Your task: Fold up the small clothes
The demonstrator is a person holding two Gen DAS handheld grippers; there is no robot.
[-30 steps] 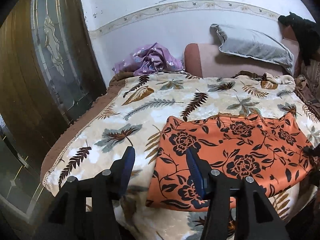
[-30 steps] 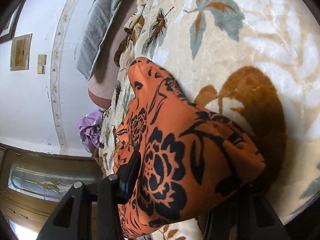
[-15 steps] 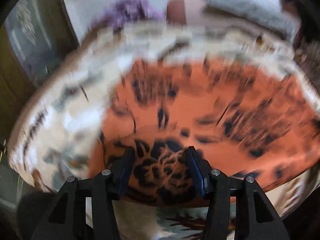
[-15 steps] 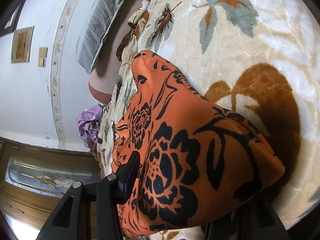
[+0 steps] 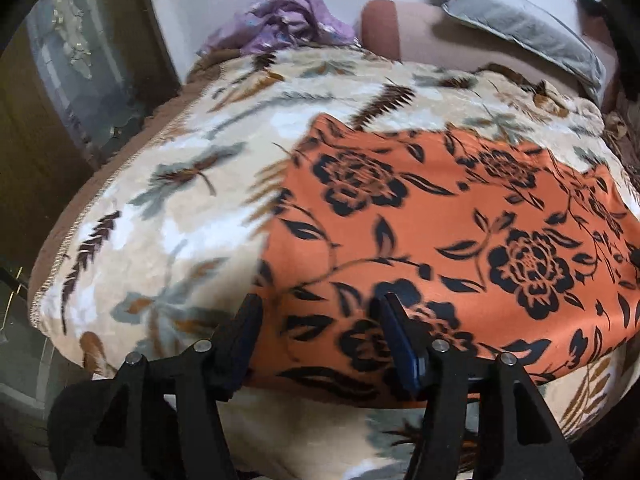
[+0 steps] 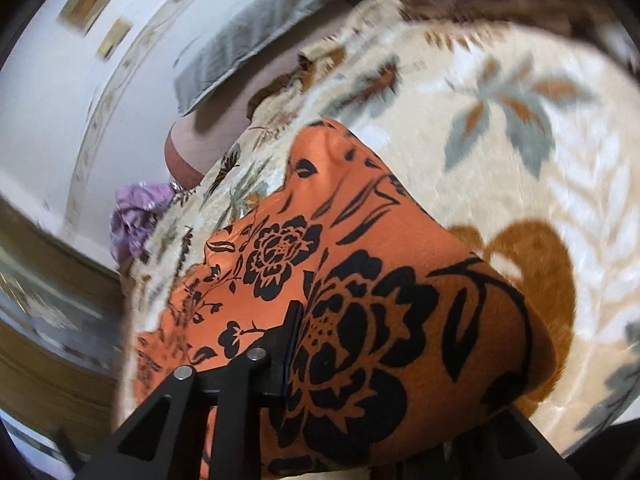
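Both tongs work one orange floral cloth (image 5: pixel 460 240) on a bed. Left tongs (image 5: pixel 320 332) stand wide apart, their two blue-edged fingers (image 5: pixel 394 336) poised over the cloth's near left corner at about 6 o'clock in the left view, with fabric showing between them but nothing pinched. Right tongs (image 6: pixel 384 376) are mostly buried: one finger (image 6: pixel 286 344) shows at 7 o'clock, the other is hidden under a raised hump of the cloth, which drapes over the tool and appears to be held there; how tightly the jaws meet cannot be told.

Outward from the tools, the cloth lies mostly flat across the leaf-print blanket (image 5: pixel 168 208), running from centre toward 3 o'clock in the left view, its far edge straight and its near edge hanging by the bed's rim. No crease or doubled layer is clear, though it may already be folded once.

By the look of it, folding is at an early stage: one end is gripped, the other corner awaits a grip, and the fold-over remains. A purple garment (image 5: pixel 280 20) sits bunched at 12 o'clock, beside a grey pillow (image 5: pixel 516 28), seemingly yet to be folded.
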